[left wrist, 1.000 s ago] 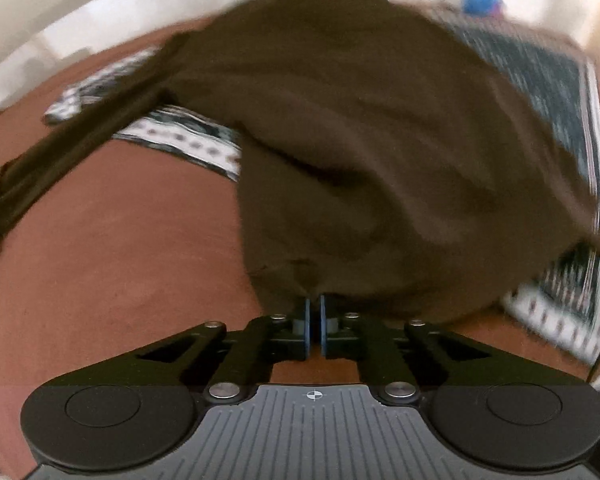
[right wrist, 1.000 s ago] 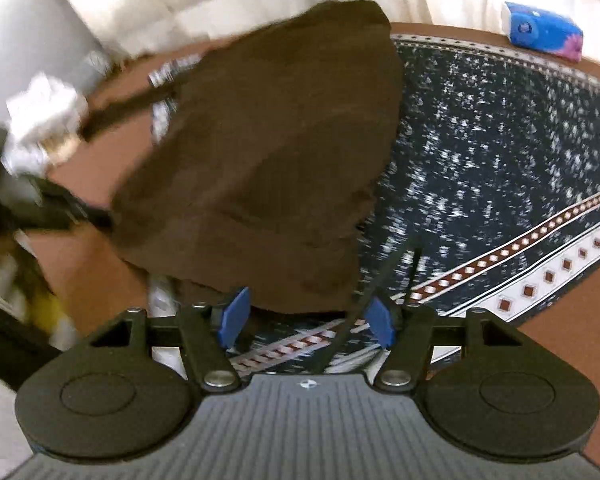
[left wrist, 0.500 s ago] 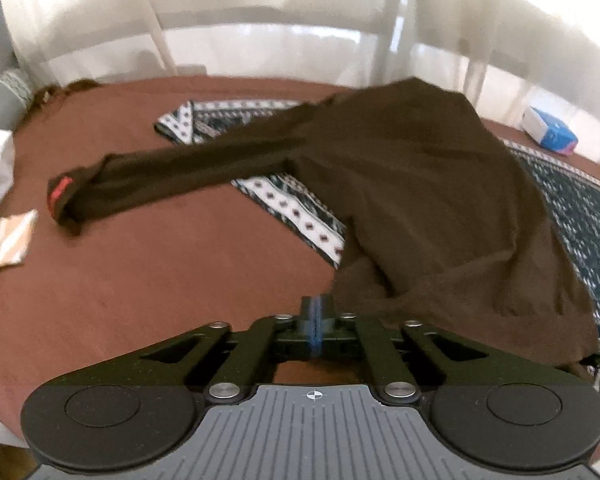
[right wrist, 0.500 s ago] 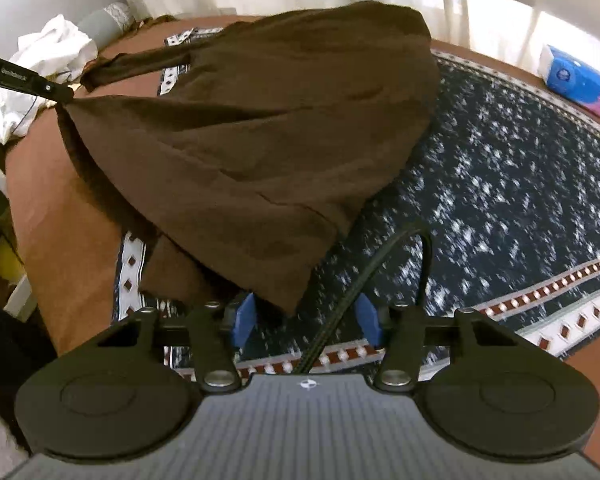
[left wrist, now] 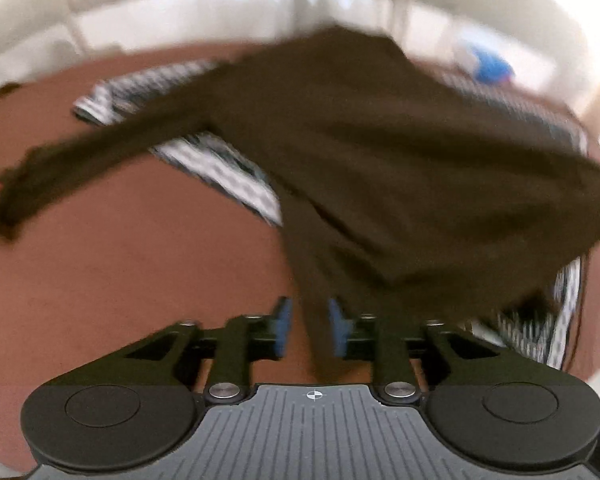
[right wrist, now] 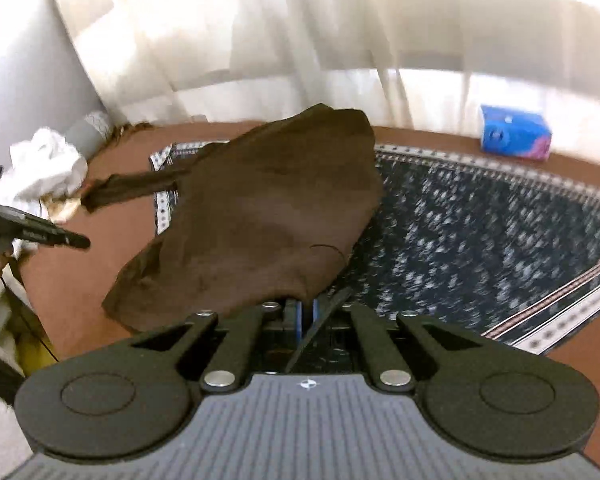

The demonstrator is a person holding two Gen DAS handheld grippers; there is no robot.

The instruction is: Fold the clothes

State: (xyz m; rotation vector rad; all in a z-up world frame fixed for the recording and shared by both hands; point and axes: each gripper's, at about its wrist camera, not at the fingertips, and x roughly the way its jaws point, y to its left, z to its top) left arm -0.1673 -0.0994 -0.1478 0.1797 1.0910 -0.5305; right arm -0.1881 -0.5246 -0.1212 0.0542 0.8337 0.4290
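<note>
A dark brown long-sleeved garment [left wrist: 380, 160] lies spread over a patterned cloth, one sleeve [left wrist: 100, 160] stretched out to the left. My left gripper [left wrist: 308, 320] has its jaws opening; a strip of the garment's hem still hangs between the blue pads, close to the right one. In the right wrist view the garment [right wrist: 268, 216] rises toward my right gripper [right wrist: 306, 314], which is shut on its near edge. The left gripper [right wrist: 72, 240] shows there at the far left, apart from the cloth.
A dark blue patterned cloth [right wrist: 480, 220] covers the brown surface [left wrist: 120, 272]. A blue tissue pack [right wrist: 514, 132] sits at the back right, and a white crumpled pile [right wrist: 44, 168] at the far left. Pale curtains [right wrist: 260, 40] hang behind. A black cable [right wrist: 320, 316] crosses the right gripper.
The left jaws, shut on the hem before, have parted. The right jaws have closed on the garment's near edge and the right gripper has risen, lifting that edge.
</note>
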